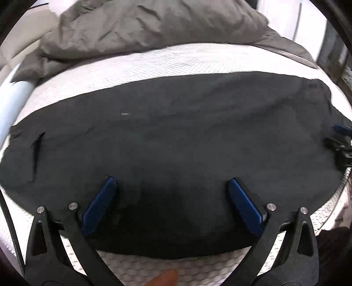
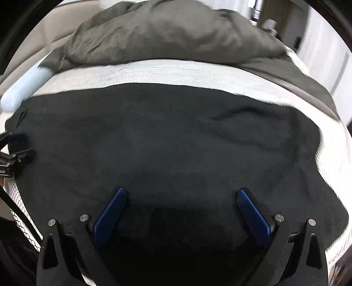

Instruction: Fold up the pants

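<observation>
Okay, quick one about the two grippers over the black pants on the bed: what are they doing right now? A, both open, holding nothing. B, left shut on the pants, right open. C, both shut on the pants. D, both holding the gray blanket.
A: the left gripper and right gripper both show blue pads spread wide over the pants, with no cloth between them.

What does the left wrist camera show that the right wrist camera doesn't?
Only the left wrist view shows the pocket slit clearly and the right gripper at its edge. Only the right wrist view shows the left gripper and a wooden post. Both show the black pants spread on the mattress, the grey duvet, and open jaws.
</observation>
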Available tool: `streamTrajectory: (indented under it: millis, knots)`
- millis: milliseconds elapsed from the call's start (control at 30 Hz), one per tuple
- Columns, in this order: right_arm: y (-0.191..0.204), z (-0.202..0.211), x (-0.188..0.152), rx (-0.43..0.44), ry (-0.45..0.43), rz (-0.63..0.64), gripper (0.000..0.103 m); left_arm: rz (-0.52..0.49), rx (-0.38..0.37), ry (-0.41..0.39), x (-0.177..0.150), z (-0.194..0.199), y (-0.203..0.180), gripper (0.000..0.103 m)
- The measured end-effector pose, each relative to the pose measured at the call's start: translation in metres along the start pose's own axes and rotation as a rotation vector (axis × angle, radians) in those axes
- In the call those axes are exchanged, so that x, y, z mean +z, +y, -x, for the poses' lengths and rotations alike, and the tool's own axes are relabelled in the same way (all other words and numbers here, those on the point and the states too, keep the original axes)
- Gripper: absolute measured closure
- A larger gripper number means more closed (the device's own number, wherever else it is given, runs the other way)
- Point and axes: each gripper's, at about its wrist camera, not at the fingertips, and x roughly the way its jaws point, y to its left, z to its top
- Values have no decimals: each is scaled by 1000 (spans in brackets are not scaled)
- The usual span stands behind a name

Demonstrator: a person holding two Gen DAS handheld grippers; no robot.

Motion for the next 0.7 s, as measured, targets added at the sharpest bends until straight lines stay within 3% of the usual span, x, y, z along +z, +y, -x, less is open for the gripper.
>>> streamTrajectory:
  millis: [133,233,333,500,567,667,700]
  knots:
    - [-46,14,-17,-3,-40,-143,2,78,32,1,-4,6,30,1]
    - [-57,44,-24,-19,-113,-172,1,72,-19,-40,-1,18,22,1]
    - [-71,68,-38,-12,-161,-231,1,2,-119,-70,-5,30,-18,1]
    - [-123,80,-74,16,-186,-481,1,-106,-226,-73,-20,26,-94,1]
    - [-144,73,-88,55,-172,-599,2,-163,-216,-72,-31,24,-123,1]
    - [-161,63,-99,130,-189,-677,19,-251,-112,-91,-47,18,-149,1]
    - [-165,59,-99,143,-189,-691,19,-259,-104,-103,-51,19,-151,1]
